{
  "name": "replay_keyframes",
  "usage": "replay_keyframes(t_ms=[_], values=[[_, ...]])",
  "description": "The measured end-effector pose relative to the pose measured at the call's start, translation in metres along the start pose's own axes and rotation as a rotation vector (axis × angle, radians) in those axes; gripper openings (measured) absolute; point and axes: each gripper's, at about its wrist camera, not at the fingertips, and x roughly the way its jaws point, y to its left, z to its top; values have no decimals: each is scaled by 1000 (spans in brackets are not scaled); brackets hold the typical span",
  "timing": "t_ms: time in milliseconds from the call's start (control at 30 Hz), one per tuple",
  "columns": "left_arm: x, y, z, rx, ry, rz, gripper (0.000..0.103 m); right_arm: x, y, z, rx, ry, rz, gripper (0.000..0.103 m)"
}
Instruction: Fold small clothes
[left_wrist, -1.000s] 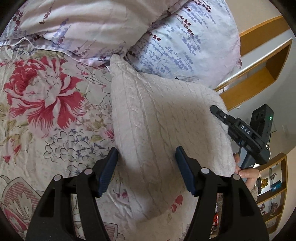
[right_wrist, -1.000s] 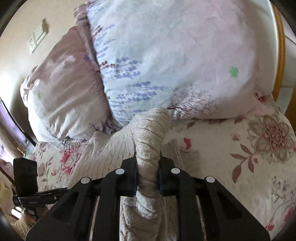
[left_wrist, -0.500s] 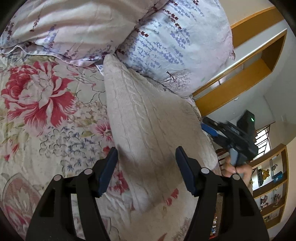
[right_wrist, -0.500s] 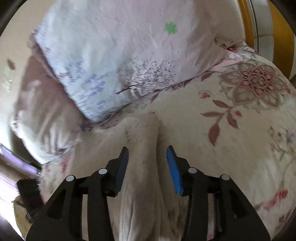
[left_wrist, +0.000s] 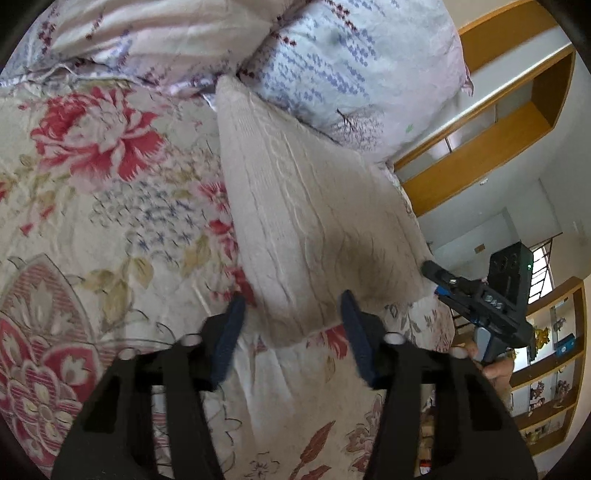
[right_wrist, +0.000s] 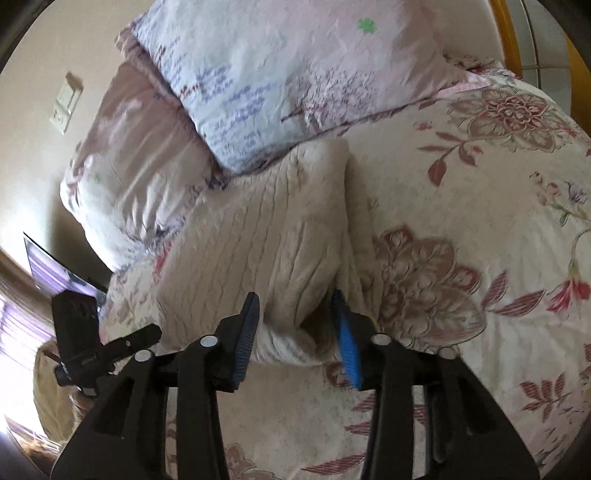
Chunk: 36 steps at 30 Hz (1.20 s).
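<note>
Cream knitted sweater (left_wrist: 314, 221) lying folded on the flowered bedspread (left_wrist: 110, 221), far end against the pillows (left_wrist: 351, 74). Left hand-held gripper (left_wrist: 291, 321) just closing in, jaws partly apart, sweater's near edge between them, untouched. Right hand-held gripper (right_wrist: 295, 321) just narrowing around the sweater's near corner; contact unclear.

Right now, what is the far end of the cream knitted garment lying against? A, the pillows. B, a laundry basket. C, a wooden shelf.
A: the cream knitted garment lies on the floral bedspread, its far corner tucked against the pillows.
</note>
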Motion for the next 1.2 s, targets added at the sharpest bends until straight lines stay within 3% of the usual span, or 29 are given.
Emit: replay_keyframes(t_ms=[133, 267, 433, 533, 633, 667, 700, 733, 767, 833, 967, 1067, 1133, 1200], values=[[3, 3, 0, 2, 4, 6, 17, -8, 8, 0, -37, -52, -19, 11], [-5, 8, -2, -8, -8, -36, 14, -39, 16, 4, -67, -169, -49, 9], [-1, 10, -9, 31, 6, -51, 13, -7, -10, -10, -48, -58, -213, 9], [0, 14, -11, 21, 11, -60, 13, -2, -21, -10, -15, -52, -191, 10], [-2, 14, -10, 20, 14, -59, 18, -2, -21, -5, -8, -21, -160, 14], [-3, 12, -10, 23, 14, -59, 21, -4, -21, -4, 2, -17, -144, 20], [-5, 11, -9, 26, 11, -62, 25, -7, -22, -3, 23, -19, -120, 32], [-8, 10, -8, 28, 1, -65, 37, -12, -23, -1, 45, -29, -94, 43], [-11, 10, -5, 28, -14, -68, 52, -17, -25, 5, 74, -57, -47, 47], [-18, 9, 4, 25, -60, -49, 66, -21, -28, 14, 112, -92, 1, 52], [-20, 14, 23, -19, -93, -27, 76, -1, -35, 39, 161, -85, 22, 52], [-11, 19, 34, -58, -79, 0, 76, 22, -37, 49, 187, -47, 27, 50], [-1, 18, 41, -71, -64, 14, 76, 36, -31, 52, 166, -26, 40, 12], [5, 16, 44, -72, -59, 20, 76, 36, -22, 51, 114, -56, -9, 11]])
